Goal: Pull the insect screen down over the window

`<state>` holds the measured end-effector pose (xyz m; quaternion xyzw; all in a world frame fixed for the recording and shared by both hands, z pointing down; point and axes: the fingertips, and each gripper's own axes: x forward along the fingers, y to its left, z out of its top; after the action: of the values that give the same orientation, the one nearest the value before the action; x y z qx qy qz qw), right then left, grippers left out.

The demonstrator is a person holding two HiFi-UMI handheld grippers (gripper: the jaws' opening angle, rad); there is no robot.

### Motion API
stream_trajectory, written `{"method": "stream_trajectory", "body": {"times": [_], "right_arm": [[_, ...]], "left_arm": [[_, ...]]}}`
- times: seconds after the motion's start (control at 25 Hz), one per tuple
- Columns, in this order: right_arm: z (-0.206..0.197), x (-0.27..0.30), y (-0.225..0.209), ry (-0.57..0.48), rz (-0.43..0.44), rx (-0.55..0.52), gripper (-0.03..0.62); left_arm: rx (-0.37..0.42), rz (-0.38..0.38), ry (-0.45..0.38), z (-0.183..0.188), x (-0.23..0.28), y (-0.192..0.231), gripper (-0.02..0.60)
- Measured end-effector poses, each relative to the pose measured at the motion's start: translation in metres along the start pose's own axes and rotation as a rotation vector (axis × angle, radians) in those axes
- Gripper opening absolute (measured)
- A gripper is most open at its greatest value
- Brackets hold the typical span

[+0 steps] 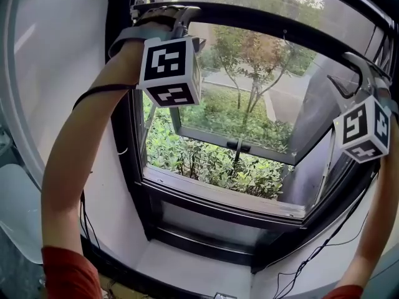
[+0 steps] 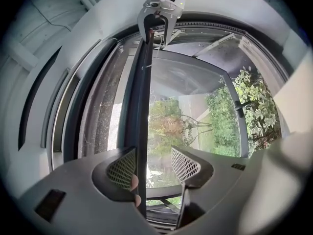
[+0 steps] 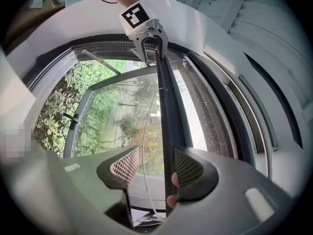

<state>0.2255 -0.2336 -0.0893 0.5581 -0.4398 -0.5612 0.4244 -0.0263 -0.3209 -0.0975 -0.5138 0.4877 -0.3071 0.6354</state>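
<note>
The insect screen's dark pull bar [image 1: 262,23] runs across the top of the window opening. My left gripper [image 1: 186,12] is raised to the bar's left end and my right gripper [image 1: 349,73] to its right end. In the left gripper view the bar [image 2: 141,106] passes between the open jaws of my left gripper [image 2: 154,166], close to the left pad [image 2: 122,168]. In the right gripper view the bar [image 3: 166,111] lies between the open jaws of my right gripper [image 3: 156,166], close to the right pad [image 3: 189,168]. A narrow dusty strip of mesh [image 3: 210,111] shows behind the bar.
The window sash [image 1: 230,143] below is swung outward, with its handle [image 1: 239,146] in the middle. Green shrubs [image 1: 212,164] and trees lie outside. The white sill [image 1: 206,270] and dark frame [image 1: 128,142] sit below and to the left. Thin cables [image 1: 312,254] trail at lower right.
</note>
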Motion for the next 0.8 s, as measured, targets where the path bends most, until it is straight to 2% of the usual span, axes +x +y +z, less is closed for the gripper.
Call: {"method": "stream_trajectory", "body": {"times": [0.52,0.8], "right_arm": [[0.002,-0.011,0.033,-0.001,-0.012,-0.009,0.230],[0.000,-0.017,0.053,-0.006,0.011,0.004,0.230]], "left_arm": [[0.016,0.017,0.012,-0.001,-0.015,-0.032,0.227],[0.031,-0.008,0.011,0.000,-0.021,-0.052,0.225]]}}
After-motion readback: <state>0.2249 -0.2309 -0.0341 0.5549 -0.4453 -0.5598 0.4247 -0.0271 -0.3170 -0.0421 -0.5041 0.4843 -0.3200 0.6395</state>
